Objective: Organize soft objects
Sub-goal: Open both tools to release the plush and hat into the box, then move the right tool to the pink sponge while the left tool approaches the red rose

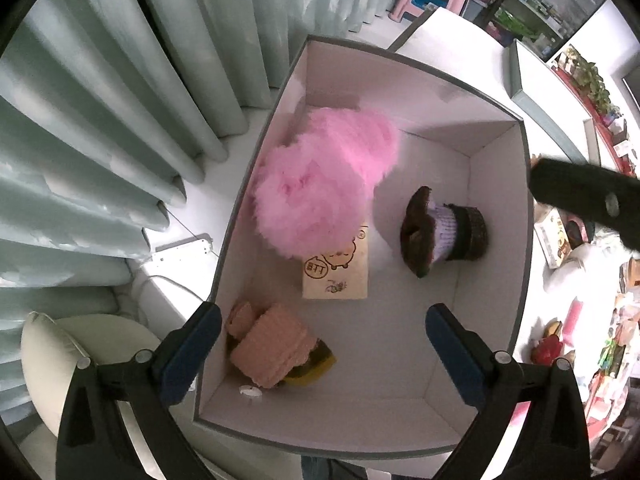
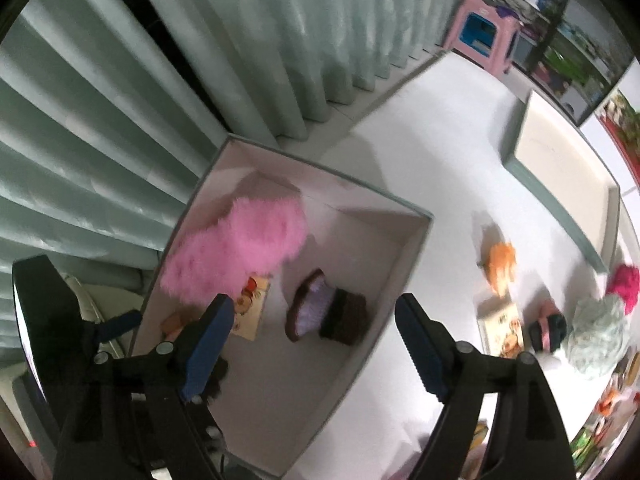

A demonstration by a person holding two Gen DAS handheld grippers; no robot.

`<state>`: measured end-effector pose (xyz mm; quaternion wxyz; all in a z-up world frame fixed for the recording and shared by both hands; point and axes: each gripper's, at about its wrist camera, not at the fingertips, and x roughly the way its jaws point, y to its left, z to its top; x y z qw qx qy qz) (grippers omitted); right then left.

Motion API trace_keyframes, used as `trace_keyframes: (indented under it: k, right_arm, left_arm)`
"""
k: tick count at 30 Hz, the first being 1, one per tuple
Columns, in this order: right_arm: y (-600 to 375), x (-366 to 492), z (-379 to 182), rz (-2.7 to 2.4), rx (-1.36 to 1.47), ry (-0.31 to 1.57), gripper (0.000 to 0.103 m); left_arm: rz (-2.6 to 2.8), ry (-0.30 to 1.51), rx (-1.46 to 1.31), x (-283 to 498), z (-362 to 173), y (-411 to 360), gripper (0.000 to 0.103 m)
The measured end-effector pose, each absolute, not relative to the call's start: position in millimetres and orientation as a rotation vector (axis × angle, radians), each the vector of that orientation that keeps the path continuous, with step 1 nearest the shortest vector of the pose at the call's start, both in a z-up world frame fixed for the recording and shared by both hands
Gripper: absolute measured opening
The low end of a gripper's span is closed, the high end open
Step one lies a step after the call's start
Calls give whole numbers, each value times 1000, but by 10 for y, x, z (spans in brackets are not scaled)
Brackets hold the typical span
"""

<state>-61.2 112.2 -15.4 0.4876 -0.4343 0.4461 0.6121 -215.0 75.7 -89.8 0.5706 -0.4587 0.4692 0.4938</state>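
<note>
An open white box [image 1: 500, 216] [image 2: 404, 256] holds a fluffy pink plush [image 1: 320, 184] [image 2: 236, 252], a brown and lilac knitted cupcake [image 1: 444, 232] [image 2: 324, 312], a beige knitted toy [image 1: 272, 348] and a small printed card [image 1: 340, 272]. My left gripper [image 1: 324, 348] is open and empty above the box's near end. My right gripper [image 2: 312, 344] is open and empty over the box's right wall. On the table to the right lie an orange plush [image 2: 500, 264], a magenta pompom [image 2: 624, 284] and a pale green knitted item [image 2: 600, 336].
The box lid [image 2: 560, 176] lies at the table's far right. Pale green curtains [image 1: 100, 120] hang to the left. A pink stool [image 2: 484, 36] stands beyond the table. A white chair [image 1: 48, 360] is at lower left. Clutter [image 1: 600, 340] lines the right table edge.
</note>
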Motion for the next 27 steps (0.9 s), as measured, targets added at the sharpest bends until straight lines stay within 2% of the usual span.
trace_keyframes:
  k: [11,12,13,14,21,27]
  right_arm:
    - [625,-131,-181,1375,-962,1191,86]
    - [555,-87,-181,1363,-952,1199,91]
    - [489,-55,-188,1350,-943,1208,101]
    - [429,-19,-191,1341,-933,1218,103]
    - [-148,329,-356,1257,-876,1321,103]
    - [-820,964,-448,1057,-729,1389,103]
  left_arm:
    - [1122,1157,-1036,-1999,-800,657,103]
    - [1109,1161,-1032,-1967,-780,636,103]
    - [1102,1165,-1027,-1945,-761,614,103]
    - [1097,1172,-1019,-1917,-744,601,103]
    - [1027,1252,-976,-1638,-734,463,103]
    - [902,1282,-877,-1090,-594,316,103]
